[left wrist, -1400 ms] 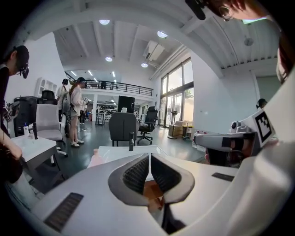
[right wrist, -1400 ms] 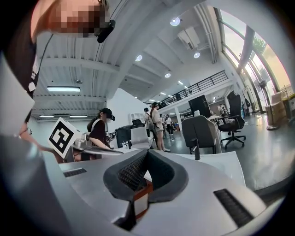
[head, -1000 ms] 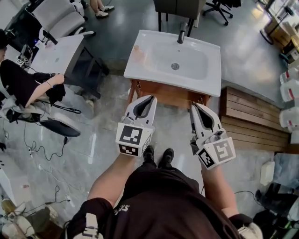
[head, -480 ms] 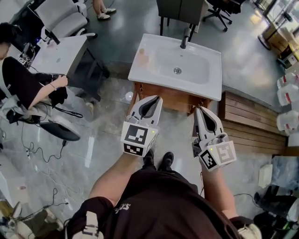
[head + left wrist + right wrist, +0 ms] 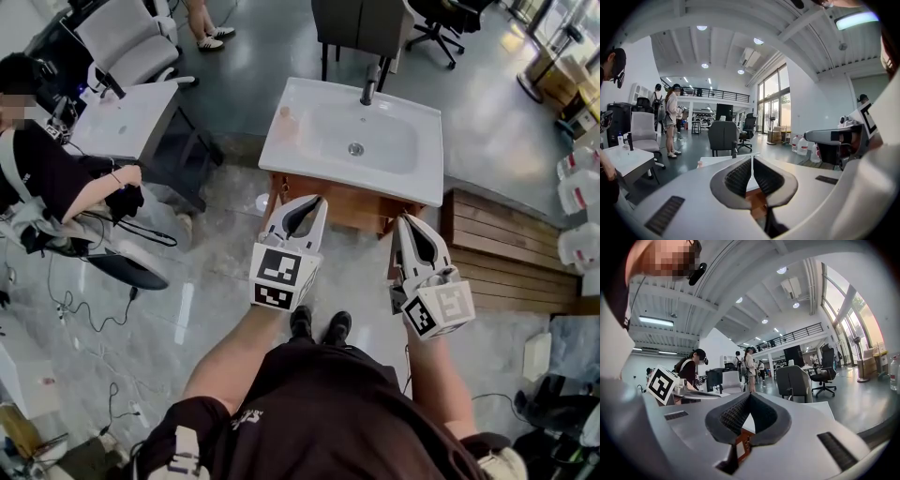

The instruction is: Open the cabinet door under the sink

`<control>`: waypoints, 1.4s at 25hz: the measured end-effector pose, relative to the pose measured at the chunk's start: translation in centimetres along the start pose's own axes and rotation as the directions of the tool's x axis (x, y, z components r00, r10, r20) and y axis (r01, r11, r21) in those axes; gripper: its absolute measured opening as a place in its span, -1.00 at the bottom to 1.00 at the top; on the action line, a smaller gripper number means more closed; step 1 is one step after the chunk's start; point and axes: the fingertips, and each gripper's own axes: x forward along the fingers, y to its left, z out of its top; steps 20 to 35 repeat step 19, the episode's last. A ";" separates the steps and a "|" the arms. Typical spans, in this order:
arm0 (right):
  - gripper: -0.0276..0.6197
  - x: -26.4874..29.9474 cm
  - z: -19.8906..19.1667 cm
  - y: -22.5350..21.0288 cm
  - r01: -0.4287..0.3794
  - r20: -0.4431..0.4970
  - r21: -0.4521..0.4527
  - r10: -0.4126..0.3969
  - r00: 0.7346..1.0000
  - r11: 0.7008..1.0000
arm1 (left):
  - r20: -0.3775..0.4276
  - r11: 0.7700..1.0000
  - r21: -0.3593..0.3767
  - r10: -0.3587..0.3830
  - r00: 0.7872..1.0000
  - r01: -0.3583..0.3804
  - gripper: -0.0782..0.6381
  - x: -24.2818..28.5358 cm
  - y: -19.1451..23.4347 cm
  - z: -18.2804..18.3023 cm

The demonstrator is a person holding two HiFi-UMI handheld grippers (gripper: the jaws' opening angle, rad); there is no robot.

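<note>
A white sink basin (image 5: 309, 150) with a dark faucet (image 5: 368, 92) tops a brown wooden cabinet (image 5: 352, 206) straight ahead. Only the top strip of the cabinet front shows below the basin's near edge, and the door itself is hidden by that angle. My left gripper (image 5: 317, 202) is held in the air short of the cabinet's left part, jaws together and empty (image 5: 751, 159). My right gripper (image 5: 405, 221) hovers before the cabinet's right part, also shut on nothing (image 5: 749, 395). Neither touches the cabinet.
A wooden slatted platform (image 5: 511, 253) lies right of the cabinet, with water jugs (image 5: 581, 202) beyond it. A person sits at a white table (image 5: 127, 112) on the left beside a chair base (image 5: 122, 262). Cables (image 5: 80, 305) trail across the glossy floor.
The sink and cabinet have slid a little down and right in the head view. Both grippers stay shut, side by side, at about the same distance from the cabinet.
</note>
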 end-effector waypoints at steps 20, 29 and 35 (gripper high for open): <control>-0.88 0.0 -1.7 -0.6 -0.034 -0.025 0.011 0.034 0.999 0.999 | -0.025 1.000 -0.019 0.010 1.000 -0.010 -0.70 0.9 -1.0 -1.5; -0.88 0.0 -1.7 -0.6 -0.034 -0.025 0.011 0.034 0.999 0.999 | -0.025 1.000 -0.019 0.010 1.000 -0.010 -0.70 0.9 -1.0 -1.5; -0.88 0.0 -1.7 -0.6 -0.034 -0.025 0.011 0.034 0.999 0.999 | -0.025 1.000 -0.019 0.010 1.000 -0.010 -0.70 0.9 -1.0 -1.5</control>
